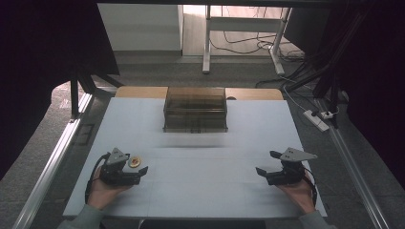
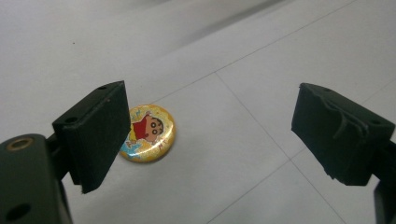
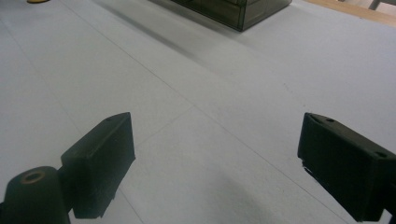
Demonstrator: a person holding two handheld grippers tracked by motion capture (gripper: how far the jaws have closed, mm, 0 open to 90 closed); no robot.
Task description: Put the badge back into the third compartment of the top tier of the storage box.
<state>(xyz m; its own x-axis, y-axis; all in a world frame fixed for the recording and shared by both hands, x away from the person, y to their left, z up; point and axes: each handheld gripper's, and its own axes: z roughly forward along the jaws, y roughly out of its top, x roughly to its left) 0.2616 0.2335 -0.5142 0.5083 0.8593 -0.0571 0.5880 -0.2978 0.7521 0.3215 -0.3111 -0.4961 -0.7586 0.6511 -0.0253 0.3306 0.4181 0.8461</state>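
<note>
— Since the white table (image 1: pixel 200 167) is smooth and flat, what worries you about picking up that badge?

— Mostly that it lies flat on the surface. The left gripper (image 2: pixel 210 121) has its jaws spread wide, and in its own view the cartoon pin badge (image 2: pixel 149 133) sits just beside the left-hand jaw, partly tucked behind it, not centred in the gap. Closing from here would likely nudge it sideways or skate over its domed top.

— And the smoky clear box (image 1: pixel 195 109) at the far side of the table?

— Well apart from the badge; if that is where the badge goes, it is a long carry on a thin-edge grip, so a slip is my second concern.

— The other hand?

— The right gripper (image 1: pixel 271 168) rests near the right front of the table, jaws also spread, holding nothing.

— Where is the badge in the high view?

— The badge (image 1: pixel 135 162) lies just beside the left gripper (image 1: pixel 139 172), near the table's left front.

— Which way does it point?

— It is round, so no long axis. Its printed face is up; the figure's head seems turned toward the right of the left gripper view, though the jaw hides part of it.
</note>
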